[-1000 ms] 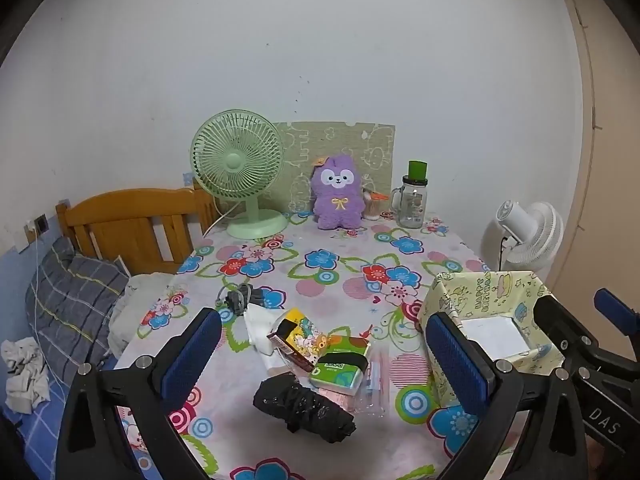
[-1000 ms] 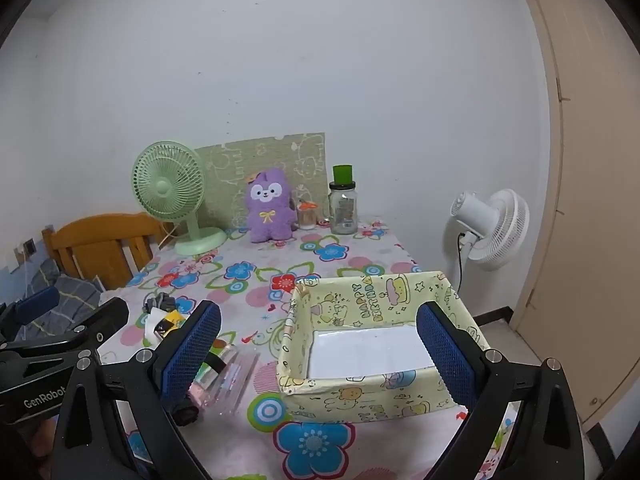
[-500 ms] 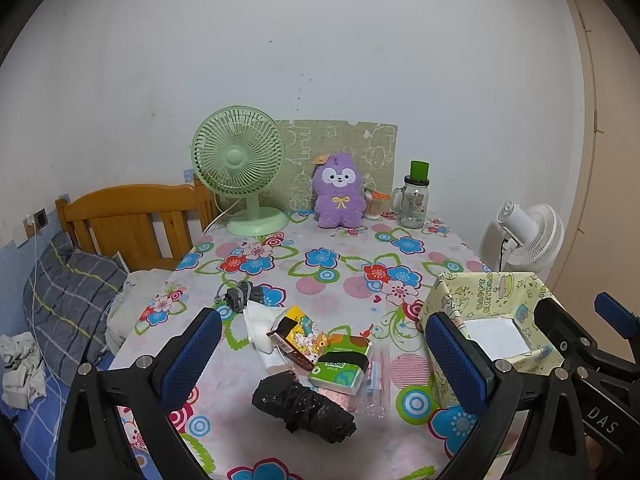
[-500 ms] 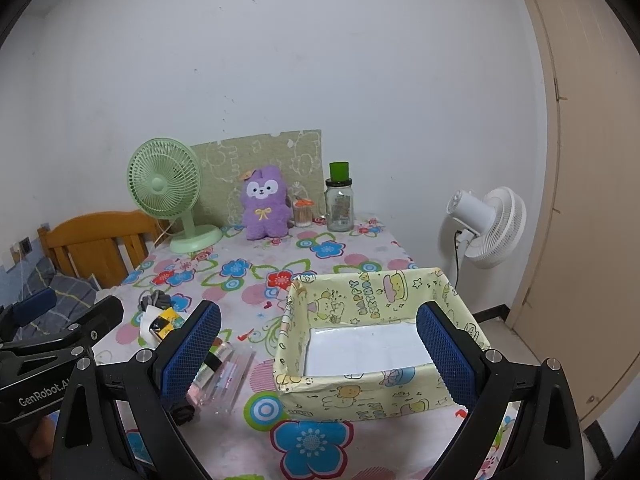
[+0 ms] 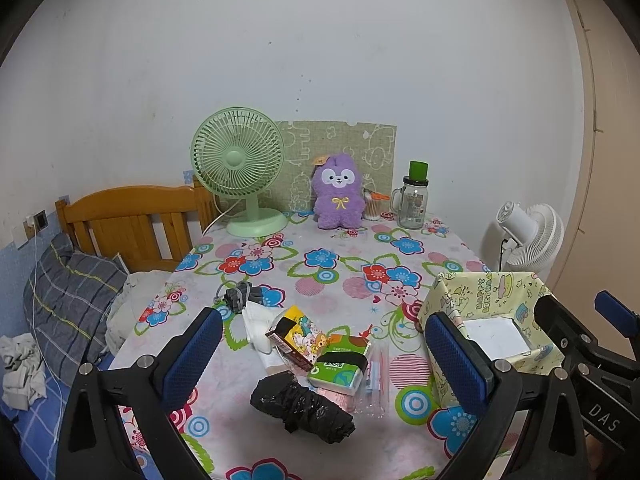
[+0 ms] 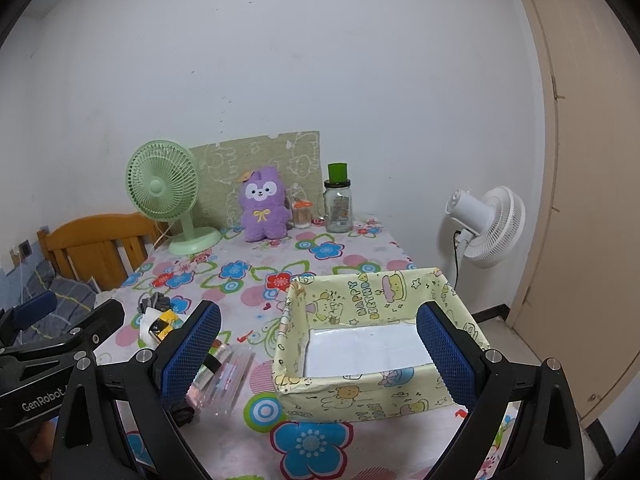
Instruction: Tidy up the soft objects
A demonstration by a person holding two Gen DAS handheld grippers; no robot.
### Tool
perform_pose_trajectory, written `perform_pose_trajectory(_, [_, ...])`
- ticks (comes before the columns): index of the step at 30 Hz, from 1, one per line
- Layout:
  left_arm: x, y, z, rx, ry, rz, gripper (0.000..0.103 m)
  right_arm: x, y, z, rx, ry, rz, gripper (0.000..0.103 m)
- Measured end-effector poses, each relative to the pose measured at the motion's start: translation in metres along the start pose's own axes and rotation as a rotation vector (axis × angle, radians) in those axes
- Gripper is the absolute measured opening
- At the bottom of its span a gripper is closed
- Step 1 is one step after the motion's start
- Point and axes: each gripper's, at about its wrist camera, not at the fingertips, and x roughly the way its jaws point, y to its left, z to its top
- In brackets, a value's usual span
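On the floral table lies a pile: a black crumpled bag, a green tissue pack, a colourful snack packet, white tissues, a grey cloth bundle. A yellow patterned box stands at the right, with only its white floor showing; it also shows in the left wrist view. A purple plush sits at the back. My left gripper is open above the pile. My right gripper is open above the box's near side.
A green desk fan, a glass jar with green lid and a cotton swab pot stand along the back. A wooden bed frame with bedding is left of the table. A white floor fan stands to the right.
Both grippers have drifted slightly back and up, so the table sits a little lower in view. Nothing on the table has moved.
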Motion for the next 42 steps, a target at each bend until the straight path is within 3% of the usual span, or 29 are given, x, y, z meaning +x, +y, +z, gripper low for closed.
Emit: perform_pose_trajectory(42, [0.002,0.002,-0.007,0.001,0.002,-0.005,0.097,0.002,0.006,-0.002,-0.004,0.015,0.01,0.099])
